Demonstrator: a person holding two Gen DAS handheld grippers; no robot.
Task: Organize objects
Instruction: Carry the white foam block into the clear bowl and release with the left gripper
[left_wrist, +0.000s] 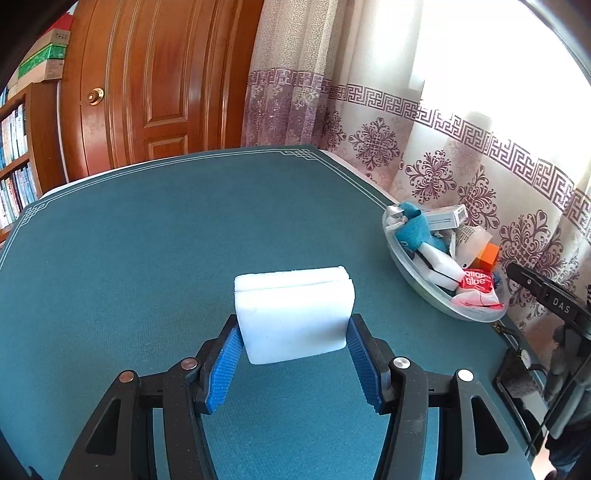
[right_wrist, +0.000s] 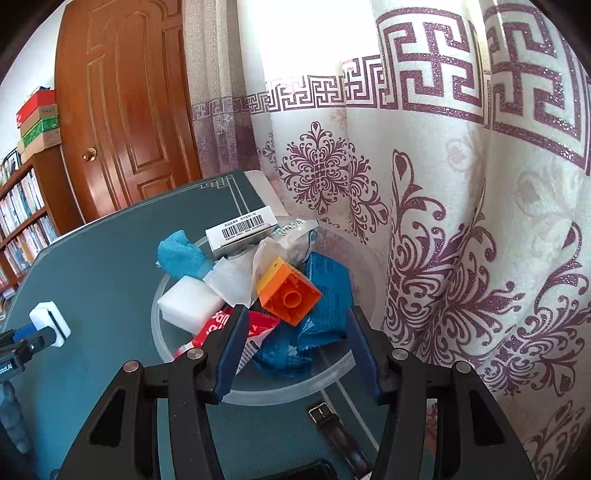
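- Teal felt tabletop, edged with a pale line border that knots into a fret pattern at the corners.
- Wooden panelled door behind the far edge, brass knob on its left side.
- Bookshelf at far left, packed with books; stacked boxes on top.
- Cream curtain with purple floral and key-pattern bands along the right side, bright light behind it.
- Left tool clenched on a white sponge, blue pads pressing its two sides, held above the felt.
- Clear round dish near the tabletop's right edge by the curtain, heaped with an orange toy brick, a blue crumpled packet, a red-and-white packet, a second white sponge block, a blue cloth and a barcoded box.
- Right tool released, jaws apart over the dish with nothing gripped.
- Watch strap with buckle flat on the felt, just beside the dish's near rim.
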